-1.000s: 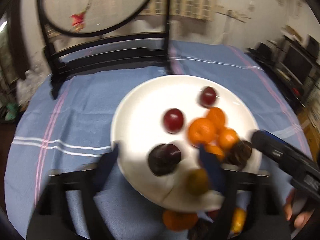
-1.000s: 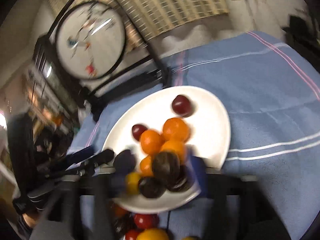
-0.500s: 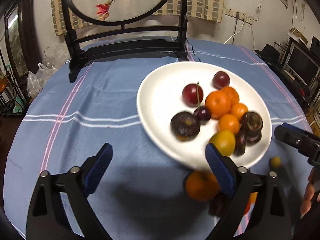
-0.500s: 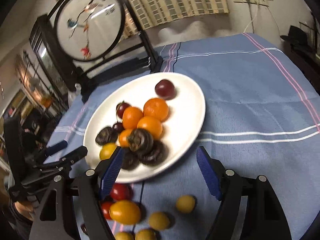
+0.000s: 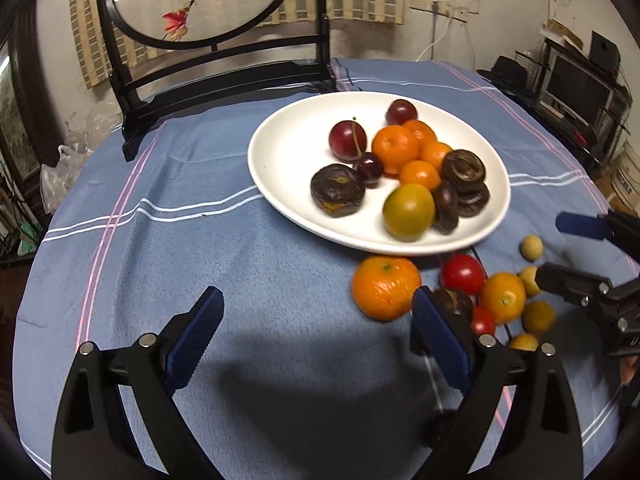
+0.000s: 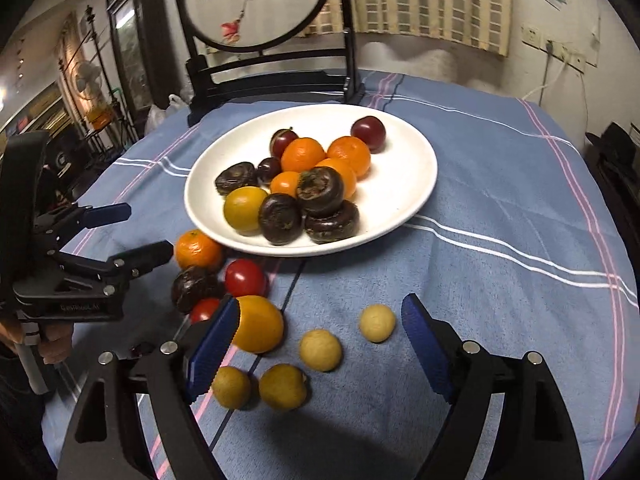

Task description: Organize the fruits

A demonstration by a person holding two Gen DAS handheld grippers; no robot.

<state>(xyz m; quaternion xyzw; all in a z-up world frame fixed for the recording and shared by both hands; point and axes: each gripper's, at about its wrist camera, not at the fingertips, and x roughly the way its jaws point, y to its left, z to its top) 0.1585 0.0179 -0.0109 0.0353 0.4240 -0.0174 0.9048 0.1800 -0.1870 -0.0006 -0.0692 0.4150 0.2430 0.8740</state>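
A white plate [image 5: 288,160] [image 6: 404,196] on the blue cloth holds oranges, red plums, dark brown fruits and a yellow-green one. Loose fruit lies in front of it: an orange [image 5: 385,288] [image 6: 198,250], a red tomato [image 5: 462,274] [image 6: 245,278], a yellow-orange fruit [image 6: 258,324] and several small yellow fruits [image 6: 321,350]. My left gripper [image 5: 318,332] hovers open over bare cloth, left of the loose orange. My right gripper [image 6: 316,344] hangs over the small yellow fruits, its jaws opening, nothing pressed between them.
A black wooden stand with a round embroidered screen [image 5: 208,4] [image 6: 260,4] stands at the table's far edge behind the plate. A television and shelves [image 5: 580,84] sit at the far right. The cloth left of the plate is bare.
Both grippers have pulled back from over the plate toward the near side of the table. The loose fruit in front of the plate has come into full view. The right gripper has rolled level.
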